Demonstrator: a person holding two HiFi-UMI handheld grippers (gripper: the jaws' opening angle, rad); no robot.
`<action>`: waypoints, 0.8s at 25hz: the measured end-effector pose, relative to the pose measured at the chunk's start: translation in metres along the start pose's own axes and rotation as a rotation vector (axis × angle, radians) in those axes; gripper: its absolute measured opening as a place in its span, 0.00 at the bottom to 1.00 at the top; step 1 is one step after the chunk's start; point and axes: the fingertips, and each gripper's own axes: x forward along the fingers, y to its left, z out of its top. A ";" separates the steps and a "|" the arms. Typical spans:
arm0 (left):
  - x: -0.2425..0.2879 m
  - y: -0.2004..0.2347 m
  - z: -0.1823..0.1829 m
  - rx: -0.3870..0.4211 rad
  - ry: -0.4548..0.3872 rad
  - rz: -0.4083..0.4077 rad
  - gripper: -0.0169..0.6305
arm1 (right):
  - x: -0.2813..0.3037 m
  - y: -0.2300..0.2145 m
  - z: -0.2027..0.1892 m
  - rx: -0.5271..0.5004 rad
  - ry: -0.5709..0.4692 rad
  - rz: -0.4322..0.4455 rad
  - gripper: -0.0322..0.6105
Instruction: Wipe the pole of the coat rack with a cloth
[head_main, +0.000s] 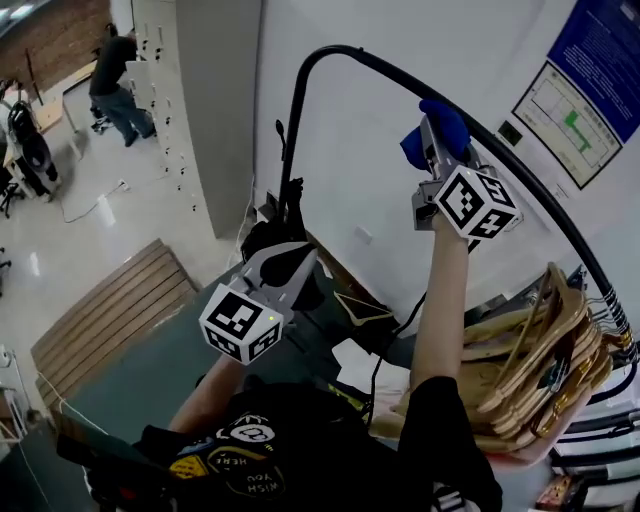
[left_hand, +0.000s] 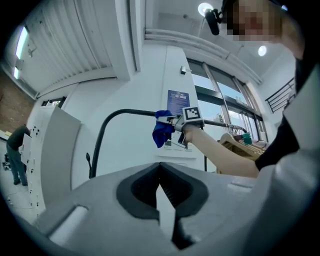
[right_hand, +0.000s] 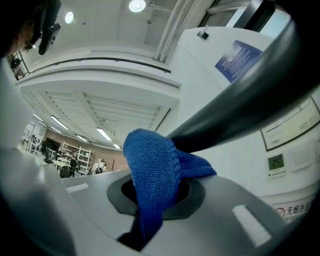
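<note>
Wall (head_main: 380, 150): white, close behind the rack, with posters (head_main: 590, 60) on it. There is little room on the far side of the rail, so strokes will likely have to come from the near side and over the top.

Coat rack pole (right_hand: 260, 92): black, round and smooth-looking. It rises as an upright, bends over at the top, then slopes down to the right. It should be stiff under pressure, though a free-standing rack might rock if pushed hard sideways. The glossy tube should let fabric slide easily.

Wooden hangers (head_main: 530, 370): a thick bunch crowds the low end of the sloping run. They close off travel that way and would probably have to be shifted. The bend and the upright look clear.

Cloth (right_hand: 150, 175): blue terry, soft, limp and light. It sits high on the sloping run, a fold pressed against the underside of the pole. A pinch through the bunched middle leaves a loose pad free to wrap the tube.

Right tool (head_main: 434, 140): raised overhead, jaws clamped on the cloth, which spills out over both of them.

Left tool (head_main: 290, 262): low, well apart from the pole, aimed toward the rack. Jaws drawn together with only a sliver of light between them, holding nothing. Free to steady the upright if needed.
</note>
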 end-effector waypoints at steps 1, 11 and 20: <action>-0.005 0.005 0.002 0.000 -0.004 0.018 0.03 | 0.017 0.007 -0.004 -0.002 0.013 0.017 0.12; -0.033 0.037 0.013 0.007 -0.009 0.110 0.03 | 0.102 0.047 -0.023 0.021 0.065 0.090 0.12; 0.010 0.004 0.003 -0.015 0.024 -0.072 0.03 | -0.008 0.008 0.008 -0.026 -0.039 -0.027 0.12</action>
